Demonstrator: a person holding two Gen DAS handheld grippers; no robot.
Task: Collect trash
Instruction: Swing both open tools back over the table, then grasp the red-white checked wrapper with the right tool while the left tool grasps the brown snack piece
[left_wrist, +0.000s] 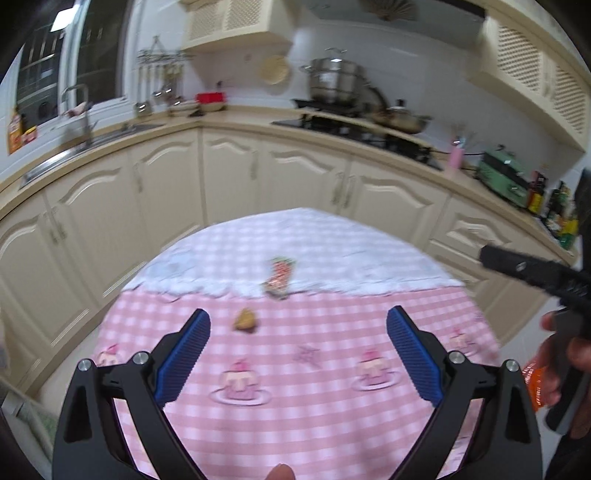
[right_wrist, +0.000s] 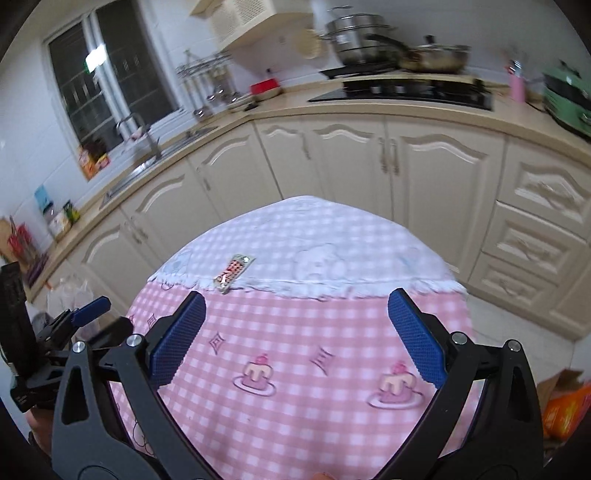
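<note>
Both claws hang spread wide and empty above the worktop (left_wrist: 369, 424), which is covered by a pink checked cloth. The left claw (left_wrist: 298, 354) faces a small brown scrap (left_wrist: 245, 320) lying just beyond its left finger, and a flat printed wrapper (left_wrist: 279, 277) lies farther out, on the seam where the cloth turns white. The right claw (right_wrist: 296, 338) sees the same wrapper just past its left finger.

The wrapper looks thin and flat, so fingertips may skid over it or pinch the loose cloth and drag it. The scrap could roll or crumble if nudged. Both claws heading for the wrapper risk colliding
</note>
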